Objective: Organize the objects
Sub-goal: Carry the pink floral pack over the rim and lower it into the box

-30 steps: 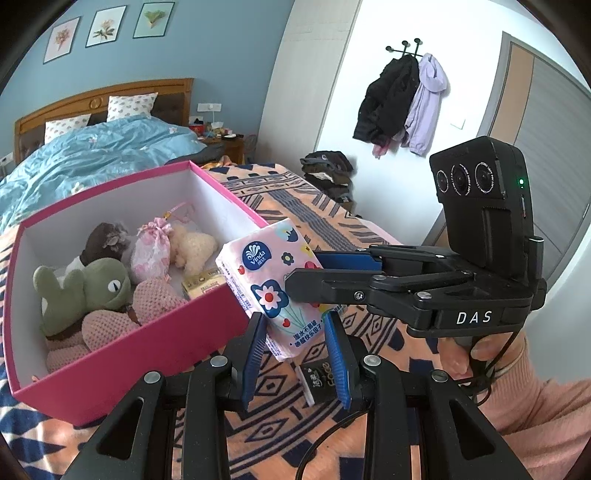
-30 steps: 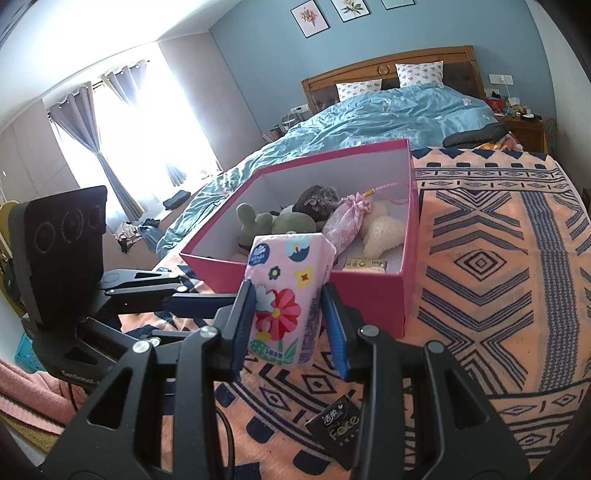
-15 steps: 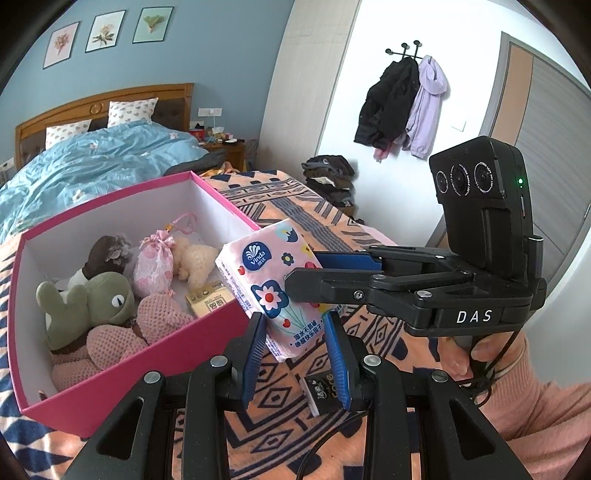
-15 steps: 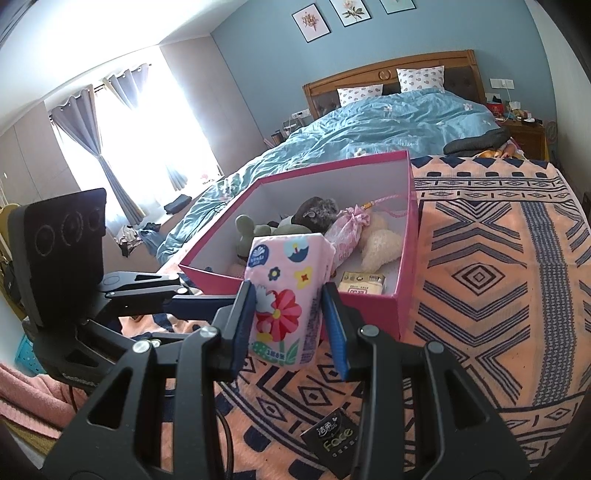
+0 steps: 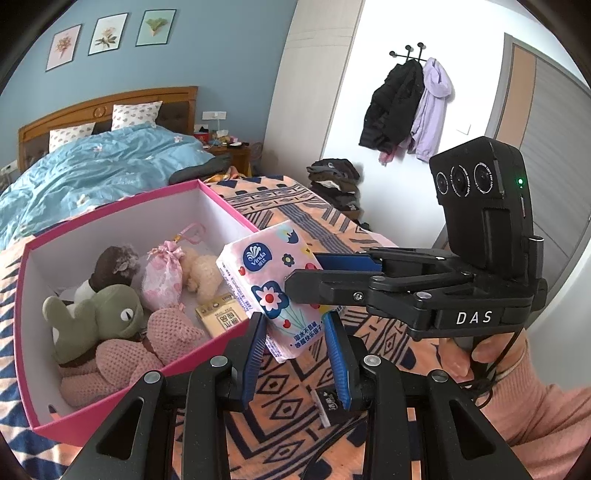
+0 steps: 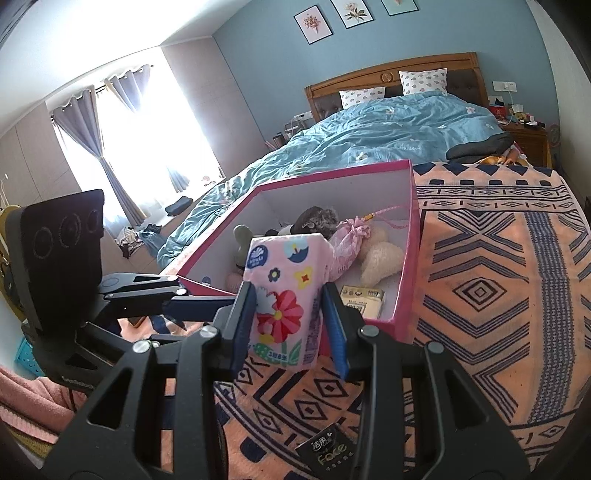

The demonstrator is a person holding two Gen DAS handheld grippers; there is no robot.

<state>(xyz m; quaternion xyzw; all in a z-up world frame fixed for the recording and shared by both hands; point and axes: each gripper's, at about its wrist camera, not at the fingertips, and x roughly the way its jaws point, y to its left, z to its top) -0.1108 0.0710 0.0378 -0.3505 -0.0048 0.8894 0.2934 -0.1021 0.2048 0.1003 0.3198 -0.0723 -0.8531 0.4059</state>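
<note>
Above the patterned blanket (image 6: 480,295), both grippers, left (image 5: 295,332) and right (image 6: 288,306), angled downward, clamp one tissue pack (image 6: 284,288).

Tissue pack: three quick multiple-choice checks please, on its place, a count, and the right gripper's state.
1. The tissue pack is: A held up outside the pink box; B inside it; C on a pillow.
2. Framed pictures on the blue wall: A two; B three; C five.
3. The right gripper is: A open; B shut on the tissue pack; C shut on a plush toy.
Answers: 1 A, it hangs before the box's near wall; 2 B, three frames show; 3 B, both pads press its sides.
</note>
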